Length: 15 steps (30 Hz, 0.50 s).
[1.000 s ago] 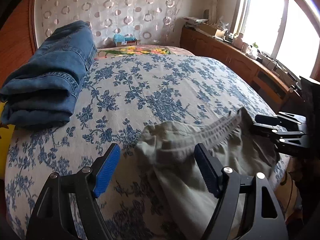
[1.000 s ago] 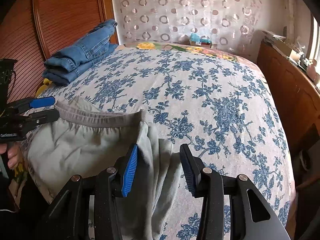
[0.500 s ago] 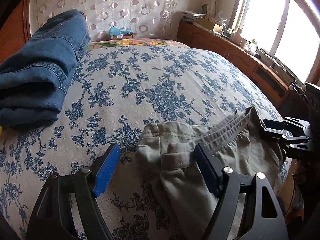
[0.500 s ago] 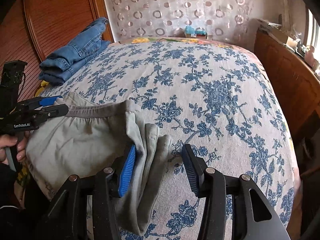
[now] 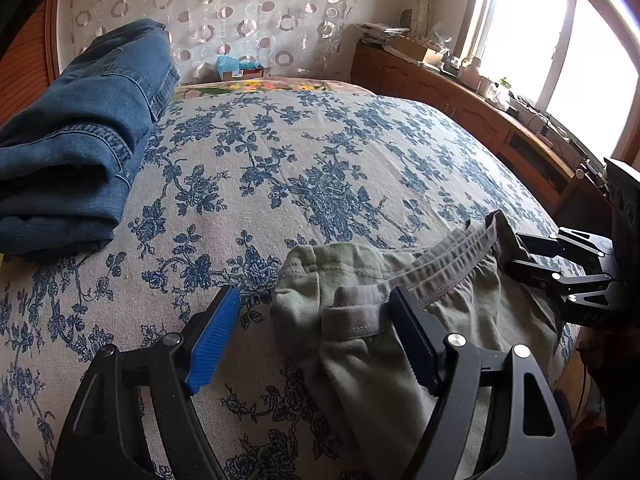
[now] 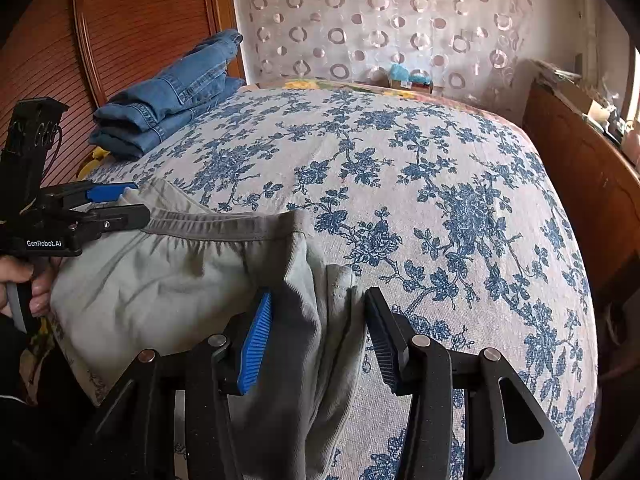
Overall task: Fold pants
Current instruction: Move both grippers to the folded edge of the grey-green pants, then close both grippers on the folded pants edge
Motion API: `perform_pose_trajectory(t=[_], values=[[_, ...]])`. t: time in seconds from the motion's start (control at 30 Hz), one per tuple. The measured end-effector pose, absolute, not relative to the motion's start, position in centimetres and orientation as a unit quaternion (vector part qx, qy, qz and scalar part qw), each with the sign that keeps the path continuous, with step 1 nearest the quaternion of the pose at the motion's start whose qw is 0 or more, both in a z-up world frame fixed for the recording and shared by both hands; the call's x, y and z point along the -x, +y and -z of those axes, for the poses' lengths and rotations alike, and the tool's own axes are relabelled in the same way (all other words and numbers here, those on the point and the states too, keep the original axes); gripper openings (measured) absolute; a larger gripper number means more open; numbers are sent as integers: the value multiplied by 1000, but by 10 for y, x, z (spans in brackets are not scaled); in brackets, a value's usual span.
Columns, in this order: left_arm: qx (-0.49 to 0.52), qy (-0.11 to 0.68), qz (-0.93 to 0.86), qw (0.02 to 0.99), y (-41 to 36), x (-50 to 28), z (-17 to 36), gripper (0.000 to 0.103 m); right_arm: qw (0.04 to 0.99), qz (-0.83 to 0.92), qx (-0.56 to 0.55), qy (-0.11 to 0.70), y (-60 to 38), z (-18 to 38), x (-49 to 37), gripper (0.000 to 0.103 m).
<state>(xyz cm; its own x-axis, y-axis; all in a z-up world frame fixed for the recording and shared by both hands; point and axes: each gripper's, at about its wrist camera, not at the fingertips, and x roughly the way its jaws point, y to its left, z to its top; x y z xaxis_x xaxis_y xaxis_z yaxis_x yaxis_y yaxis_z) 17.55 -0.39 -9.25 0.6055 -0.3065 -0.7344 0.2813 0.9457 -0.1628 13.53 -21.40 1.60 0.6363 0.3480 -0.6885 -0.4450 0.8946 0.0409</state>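
Left wrist view — both tools point(image 5: 316, 340) point(image 6: 318, 334) spread-jawed astride grey pants point(image 5: 400, 320).

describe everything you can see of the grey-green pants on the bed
The grey-green pants look like soft, thin woven cloth with a darker grey gathered elastic waistband. They lie crumpled at the near edge of the floral bedspread, partly hanging off it. Both grippers are open: the left gripper straddles one bunched waistband corner, and the right gripper straddles the folds at the other end. The cloth is not yet folded flat, and the legs are out of view.
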Motion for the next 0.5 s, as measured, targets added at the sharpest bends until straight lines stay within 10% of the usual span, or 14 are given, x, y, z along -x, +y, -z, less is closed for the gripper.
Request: perform_pose_trajectory(t=[0.5], values=[[34, 419, 197, 886, -12, -173, 87, 45, 901, -234, 47, 363, -215, -16, -132, 29]])
